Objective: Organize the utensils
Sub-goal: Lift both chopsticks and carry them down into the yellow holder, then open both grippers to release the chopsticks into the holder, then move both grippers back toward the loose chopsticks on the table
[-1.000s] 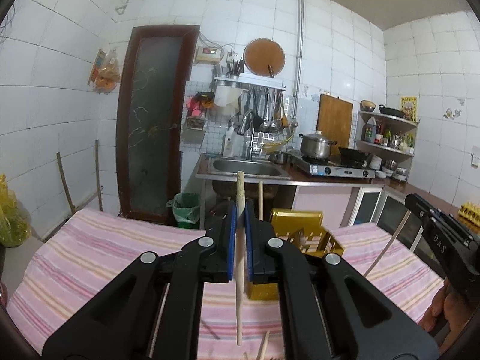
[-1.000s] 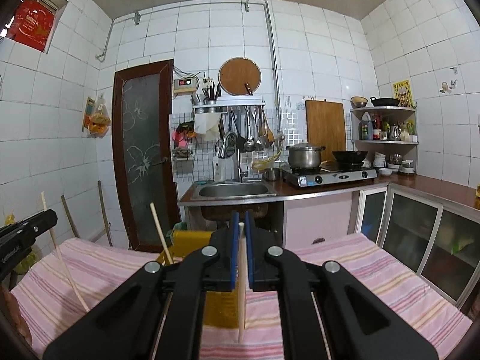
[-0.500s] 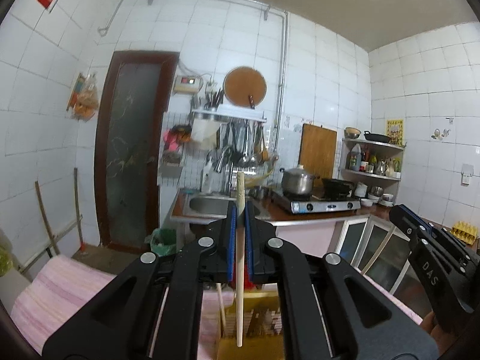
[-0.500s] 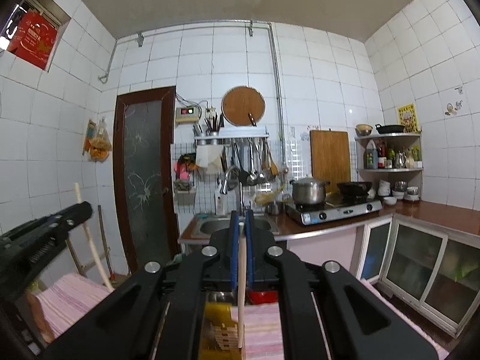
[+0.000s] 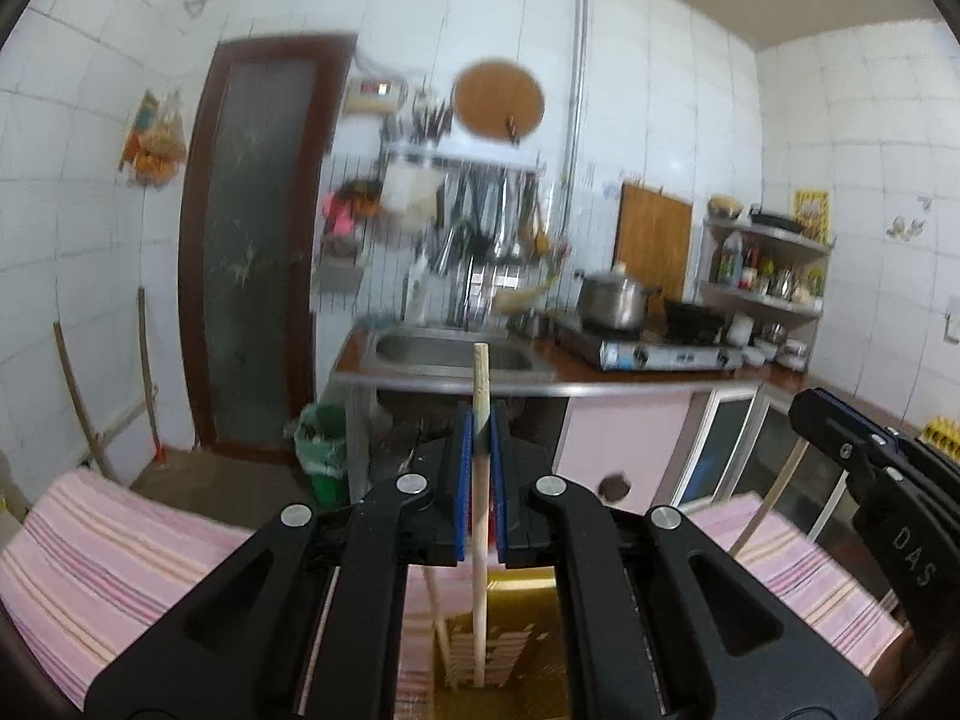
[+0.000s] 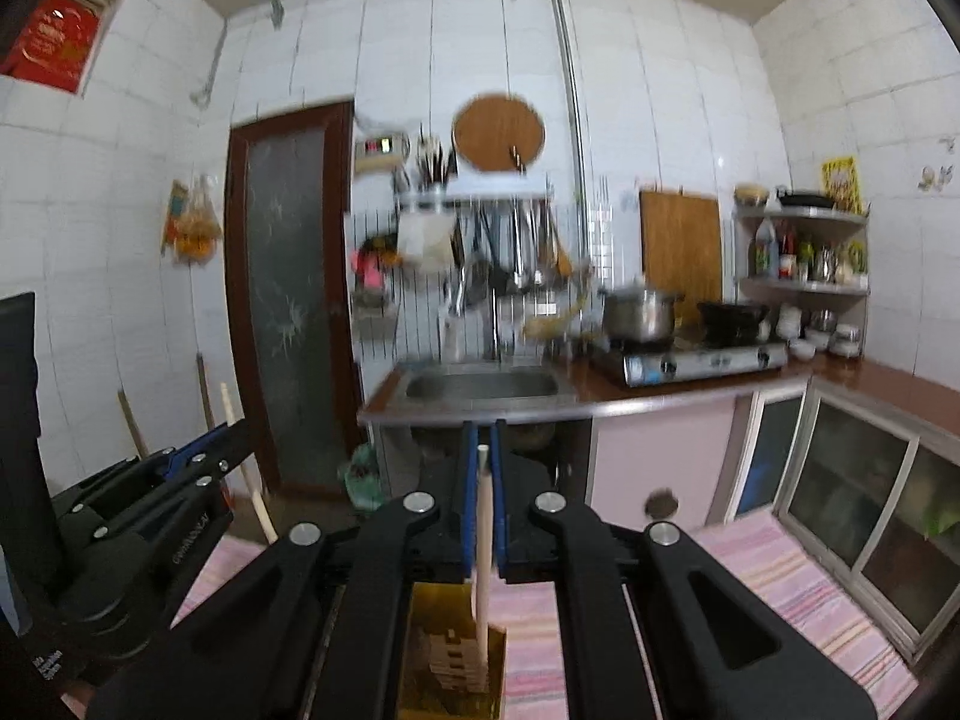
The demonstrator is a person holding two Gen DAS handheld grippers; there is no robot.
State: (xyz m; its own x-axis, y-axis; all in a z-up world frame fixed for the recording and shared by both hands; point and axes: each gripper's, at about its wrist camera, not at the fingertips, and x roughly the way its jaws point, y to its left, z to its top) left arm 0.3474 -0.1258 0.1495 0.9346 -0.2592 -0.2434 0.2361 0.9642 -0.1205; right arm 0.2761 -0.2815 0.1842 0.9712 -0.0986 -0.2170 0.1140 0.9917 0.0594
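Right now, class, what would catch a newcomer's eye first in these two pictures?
Front and centre in each view, a black claw with blue pads is shut on an upright chopstick: the left claw on one chopstick, the right claw on another. Just below both sits a yellow holder on the pink striped cloth.

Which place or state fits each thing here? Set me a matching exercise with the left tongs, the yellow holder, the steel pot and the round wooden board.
Things:
1. left tongs
2. yellow holder
3. steel pot
4. round wooden board

Places or states:
A. hanging on the tiled wall
B. on the stove
C. shut on a chopstick
D. on the striped cloth

Pairs: 1-C, 2-D, 3-B, 4-A
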